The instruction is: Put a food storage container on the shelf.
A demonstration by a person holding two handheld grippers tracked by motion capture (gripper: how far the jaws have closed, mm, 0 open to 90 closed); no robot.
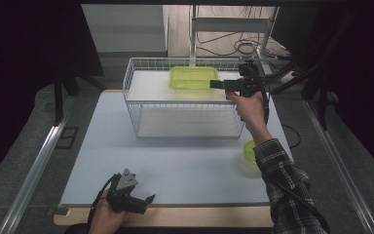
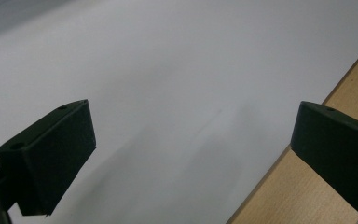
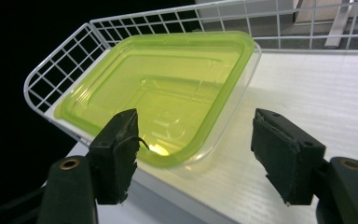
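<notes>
Right gripper (image 1: 216, 84) at the lidded green container (image 1: 194, 77) on the wire rack's (image 1: 182, 113) top shelf.
I hold its jaws wide, nothing between them; the container lies just ahead, its long axis along the shelf. My left gripper (image 1: 148, 200), wide and empty, is well apart.

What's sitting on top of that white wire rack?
One clear box with a green lid rests on the wire rack top shelf, near the open right gripper. Through the lid it looks empty. The lower shelf looks bare behind the wire.

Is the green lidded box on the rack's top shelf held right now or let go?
Let go: it sits on the shelf, right gripper pads apart.
</notes>
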